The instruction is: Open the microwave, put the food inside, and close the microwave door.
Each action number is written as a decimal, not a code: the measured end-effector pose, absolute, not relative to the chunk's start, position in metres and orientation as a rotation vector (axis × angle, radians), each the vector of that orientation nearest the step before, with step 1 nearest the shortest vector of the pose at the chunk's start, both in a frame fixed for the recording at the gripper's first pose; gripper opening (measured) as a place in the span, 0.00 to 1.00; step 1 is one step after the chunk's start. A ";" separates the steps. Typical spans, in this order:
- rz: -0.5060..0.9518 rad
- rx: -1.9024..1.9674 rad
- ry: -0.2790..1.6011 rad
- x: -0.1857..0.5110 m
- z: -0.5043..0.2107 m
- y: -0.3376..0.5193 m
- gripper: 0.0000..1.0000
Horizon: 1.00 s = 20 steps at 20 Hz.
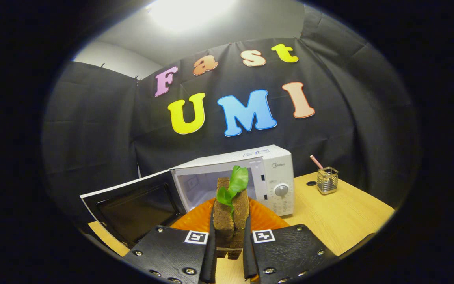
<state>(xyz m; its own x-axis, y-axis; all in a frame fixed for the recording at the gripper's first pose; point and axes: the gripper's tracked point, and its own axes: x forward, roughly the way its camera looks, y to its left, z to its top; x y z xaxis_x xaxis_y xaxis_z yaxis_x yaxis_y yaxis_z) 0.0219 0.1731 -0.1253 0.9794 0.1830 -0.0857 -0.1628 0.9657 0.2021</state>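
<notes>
Gripping a brown two-slice sandwich with green lettuce leaves sticking out of its top (230, 215), the gripper (230, 246) has its two fingers closed to the width of the bread, one pressing on each flat side, so the food stands on edge between them with the leaves pointing up. Held that way (by the broad faces, not the crusts) the slices are squeezed together, which probably keeps the filling from sliding out. Just under and beyond the sandwich lies an orange ribbed plastic plate (264, 219), on the pale wooden table (341, 221); whether the bread's lower edge touches the plate I cannot tell, since the fingers hide it. Straight ahead stands the white boxy microwave (278, 165), its dark-windowed door (132, 209) swung wide to the left, so the pale cavity (197, 187) faces the gripper with nothing seen blocking it. Opening looks done; the food is in hand and in line with the opening, so what is left is carrying it forward into the cavity and shutting the door. To the right of the oven, well apart, a small wire-mesh metal cup (327, 180) holds a pink straw (316, 161), out of the likely path
</notes>
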 end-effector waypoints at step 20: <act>0.134 0.702 0.207 0.185 -0.191 0.236 0.27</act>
